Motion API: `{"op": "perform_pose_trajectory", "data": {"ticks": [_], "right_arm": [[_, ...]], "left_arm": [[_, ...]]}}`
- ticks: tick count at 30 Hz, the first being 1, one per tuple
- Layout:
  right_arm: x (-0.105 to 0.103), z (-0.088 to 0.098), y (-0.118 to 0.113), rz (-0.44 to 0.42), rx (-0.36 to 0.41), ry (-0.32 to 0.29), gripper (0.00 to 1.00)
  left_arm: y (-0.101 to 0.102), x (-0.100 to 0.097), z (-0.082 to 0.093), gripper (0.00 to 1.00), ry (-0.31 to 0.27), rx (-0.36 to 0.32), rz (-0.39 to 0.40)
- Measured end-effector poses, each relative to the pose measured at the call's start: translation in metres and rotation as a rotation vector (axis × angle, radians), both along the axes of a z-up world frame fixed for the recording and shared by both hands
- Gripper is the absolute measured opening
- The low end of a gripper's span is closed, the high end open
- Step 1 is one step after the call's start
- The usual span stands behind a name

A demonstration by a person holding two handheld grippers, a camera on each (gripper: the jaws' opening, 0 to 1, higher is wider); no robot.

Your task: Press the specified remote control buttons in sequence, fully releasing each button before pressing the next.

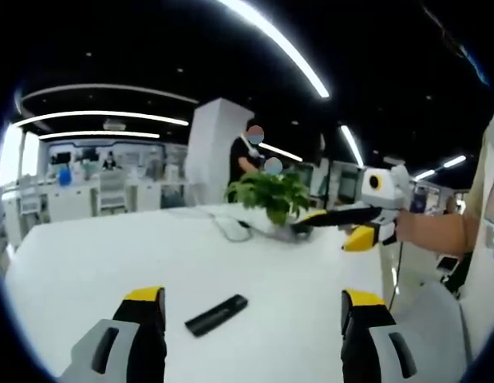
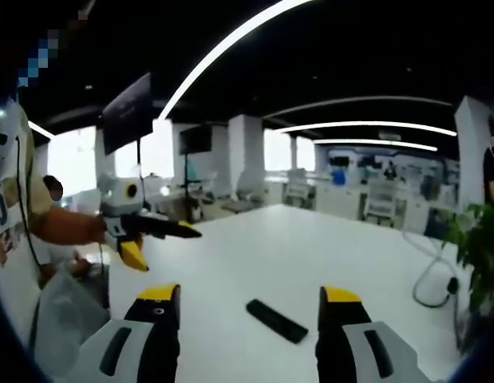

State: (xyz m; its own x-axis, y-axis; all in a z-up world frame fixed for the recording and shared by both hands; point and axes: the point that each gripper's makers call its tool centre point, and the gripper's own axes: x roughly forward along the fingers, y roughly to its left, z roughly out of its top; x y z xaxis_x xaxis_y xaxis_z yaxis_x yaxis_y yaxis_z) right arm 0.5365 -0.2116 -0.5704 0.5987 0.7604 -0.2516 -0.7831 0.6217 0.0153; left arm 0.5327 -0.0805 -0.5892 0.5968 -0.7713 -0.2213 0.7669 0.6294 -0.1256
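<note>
One slim black rectangular remote control (image 1: pixel 216 315) is seen on one white table (image 1: pixel 87 271). Two grey grippers with yellow-tipped black jaws are counted: the left gripper (image 1: pixel 253 307) and the right gripper (image 2: pixel 250 302). One leafy green potted plant (image 1: pixel 272 194) is seen, and one thin cable (image 1: pixel 227 229) beside it. One standing person in dark clothing (image 1: pixel 245 158) is seen behind the table.

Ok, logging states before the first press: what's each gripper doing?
Left gripper: open, empty, above the remote control.
Right gripper: open, empty.
</note>
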Motion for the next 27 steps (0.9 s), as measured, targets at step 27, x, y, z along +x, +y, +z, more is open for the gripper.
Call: {"op": "perform_pose_trajectory", "data": {"ticks": [27], "right_arm": [[0.028, 0.003, 0.000, 0.024, -0.033, -0.020, 0.69]], "left_arm": [[-0.003, 0.023, -0.001, 0.93, -0.009, 0.030, -0.013]]}}
